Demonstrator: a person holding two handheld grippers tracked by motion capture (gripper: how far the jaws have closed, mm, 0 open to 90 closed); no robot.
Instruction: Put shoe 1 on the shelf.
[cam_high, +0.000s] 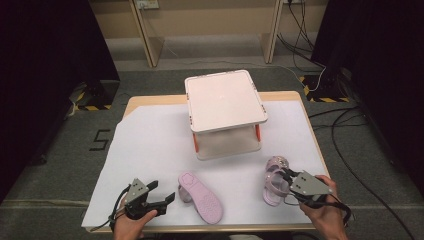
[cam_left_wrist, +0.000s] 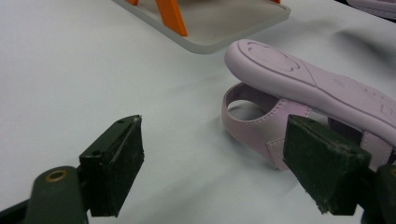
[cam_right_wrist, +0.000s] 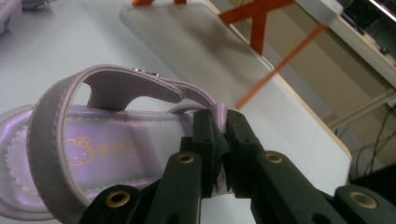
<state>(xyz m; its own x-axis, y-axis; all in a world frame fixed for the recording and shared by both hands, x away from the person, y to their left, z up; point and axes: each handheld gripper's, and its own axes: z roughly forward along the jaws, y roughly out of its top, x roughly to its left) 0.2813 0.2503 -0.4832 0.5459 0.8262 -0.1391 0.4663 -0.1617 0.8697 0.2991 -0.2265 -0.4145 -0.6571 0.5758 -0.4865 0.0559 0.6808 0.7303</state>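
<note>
Holding: your right gripper (cam_high: 286, 176) is clamped on a strap of the upright sandal (cam_high: 274, 181); in the right gripper view the jaws pinch the strap edge (cam_right_wrist: 219, 114) tight, nothing else between them
Left tool: your left gripper (cam_high: 162, 192) is released, jaws wide apart over bare white sheet (cam_high: 150, 145); it holds nothing; one pad (cam_left_wrist: 322, 161) sits just in front of the flipped sandal (cam_left_wrist: 303, 100)
Task things: a pair of lilac sandals; one rests at the near right of the table under your right gripper, sole down, insole print showing (cam_right_wrist: 112, 149); the other lies sole-up near the middle front (cam_high: 200, 196), between your two hands, its strap loop facing the left gripper
Target, likely: the white two-level rack (cam_high: 225, 100) with orange braces stands at the centre back, well apart from both sandals; its lower shelf (cam_right_wrist: 196, 44) looks bare
Step in hand: I judge this as the pick of the right sandal, grip made, lift starting; the placing is not yet done
Next move: you need to keep the pinch firm, since a strap grip lets the shoe swing and tip; raise it clear of the sheet, carry it toward the rack, set it down sole first
After that: the sole-up sandal wants turning over; your left gripper is near enough to take its strap loop
Risk: the strap slipping from the pads; the sheet wrinkling under a dragged sole
</note>
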